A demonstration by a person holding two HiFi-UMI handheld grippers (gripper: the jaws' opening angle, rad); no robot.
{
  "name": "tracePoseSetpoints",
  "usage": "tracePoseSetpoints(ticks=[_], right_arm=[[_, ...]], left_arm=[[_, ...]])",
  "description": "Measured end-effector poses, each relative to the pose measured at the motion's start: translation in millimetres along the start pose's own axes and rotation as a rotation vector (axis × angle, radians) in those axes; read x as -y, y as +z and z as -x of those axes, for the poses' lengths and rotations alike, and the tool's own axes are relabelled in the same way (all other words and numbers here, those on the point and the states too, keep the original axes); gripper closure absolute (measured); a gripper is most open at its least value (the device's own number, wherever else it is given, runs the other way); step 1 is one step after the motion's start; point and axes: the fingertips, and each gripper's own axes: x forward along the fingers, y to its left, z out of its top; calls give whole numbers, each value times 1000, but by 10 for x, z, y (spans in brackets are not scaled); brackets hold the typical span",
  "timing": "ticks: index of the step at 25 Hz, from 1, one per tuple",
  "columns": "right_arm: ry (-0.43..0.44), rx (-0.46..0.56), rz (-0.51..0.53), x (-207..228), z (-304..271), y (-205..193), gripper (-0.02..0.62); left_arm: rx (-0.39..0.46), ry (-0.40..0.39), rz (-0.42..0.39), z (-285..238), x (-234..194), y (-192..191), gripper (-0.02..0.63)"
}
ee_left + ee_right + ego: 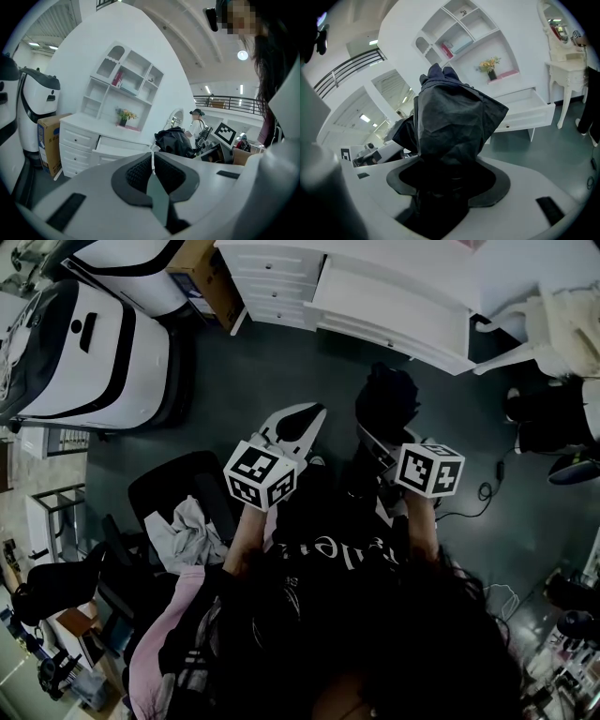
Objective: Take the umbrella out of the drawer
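The dark folded umbrella stands up out of my right gripper, which is shut on its lower part. In the head view the umbrella hangs over the dark floor in front of the white dresser, clear of the open drawer. My left gripper floats beside it to the left, jaws shut with nothing between them. From the left gripper view the shut pads point at the dresser, and the umbrella shows to the right of the pulled-out drawer.
A big white machine and a cardboard box stand left of the dresser. A black chair with clothes on it is at my left. A white vanity table is to the right, and cables lie on the floor.
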Motion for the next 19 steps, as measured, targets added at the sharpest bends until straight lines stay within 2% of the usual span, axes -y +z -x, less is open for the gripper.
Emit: tracePoseSetpoints(ticks=[19], right_arm=[[-5, 12, 7, 65, 220, -50, 314]], left_arm=[[4, -24, -20, -63, 297, -57, 581]])
